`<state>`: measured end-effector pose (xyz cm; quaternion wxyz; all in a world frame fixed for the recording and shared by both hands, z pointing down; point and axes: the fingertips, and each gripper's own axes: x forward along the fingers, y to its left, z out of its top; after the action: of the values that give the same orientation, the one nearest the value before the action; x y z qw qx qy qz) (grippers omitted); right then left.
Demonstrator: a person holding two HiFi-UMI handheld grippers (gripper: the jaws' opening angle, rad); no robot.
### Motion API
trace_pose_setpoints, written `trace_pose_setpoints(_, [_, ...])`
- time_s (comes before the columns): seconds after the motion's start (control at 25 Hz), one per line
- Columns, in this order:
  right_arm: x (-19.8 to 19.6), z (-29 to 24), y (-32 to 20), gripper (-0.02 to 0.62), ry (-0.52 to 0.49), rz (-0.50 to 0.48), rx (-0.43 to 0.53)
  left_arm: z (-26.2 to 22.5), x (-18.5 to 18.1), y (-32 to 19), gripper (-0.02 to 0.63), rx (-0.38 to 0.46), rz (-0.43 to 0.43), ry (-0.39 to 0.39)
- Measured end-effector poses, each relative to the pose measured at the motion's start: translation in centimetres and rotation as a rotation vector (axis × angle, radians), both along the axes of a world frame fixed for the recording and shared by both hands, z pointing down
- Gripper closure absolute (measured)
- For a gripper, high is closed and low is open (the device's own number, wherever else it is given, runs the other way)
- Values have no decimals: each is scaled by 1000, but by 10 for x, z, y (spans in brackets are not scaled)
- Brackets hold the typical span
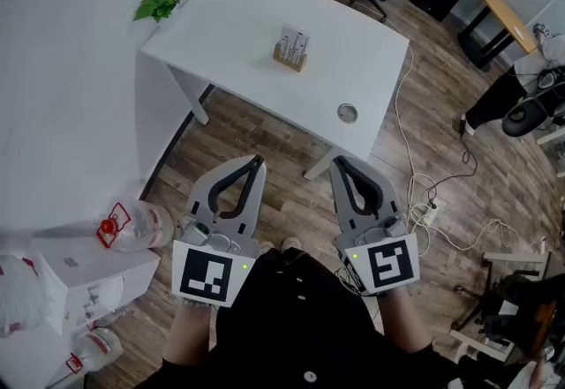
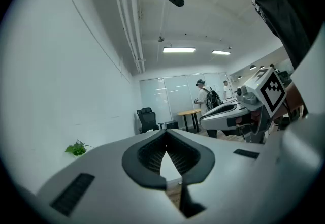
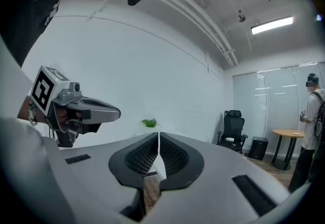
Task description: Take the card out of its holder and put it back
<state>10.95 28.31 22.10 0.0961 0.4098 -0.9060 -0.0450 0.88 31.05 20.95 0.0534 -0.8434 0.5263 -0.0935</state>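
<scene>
Wooden, the holder (image 1: 289, 59) stands near the middle of the white table (image 1: 234, 17), with the card (image 1: 294, 41) upright in it. The left gripper (image 1: 257, 161) and right gripper (image 1: 339, 164) are side by side, short of the table's near edge and well apart from the holder, each with its jaws closed together on nothing

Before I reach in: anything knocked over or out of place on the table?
Nothing stands out. The card holder stands upright on the table, cards in it. Left gripper and right gripper are shut, empty.
</scene>
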Motion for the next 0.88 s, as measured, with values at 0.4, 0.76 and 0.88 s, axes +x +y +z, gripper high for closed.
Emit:
trace_pose_setpoints(0.4, [-2, 1, -5, 549, -2, -3, -3, 3, -3, -4, 592, -11, 0, 10])
trace_pose_setpoints(0.76, [-7, 3, -4, 548, -3, 10, -10, 3, -11, -2, 592, -3, 5, 16])
trace_pose_setpoints(0.88, [-8, 4, -3, 549, -8, 25, -13, 4, -15, 0, 592, 0, 12, 23])
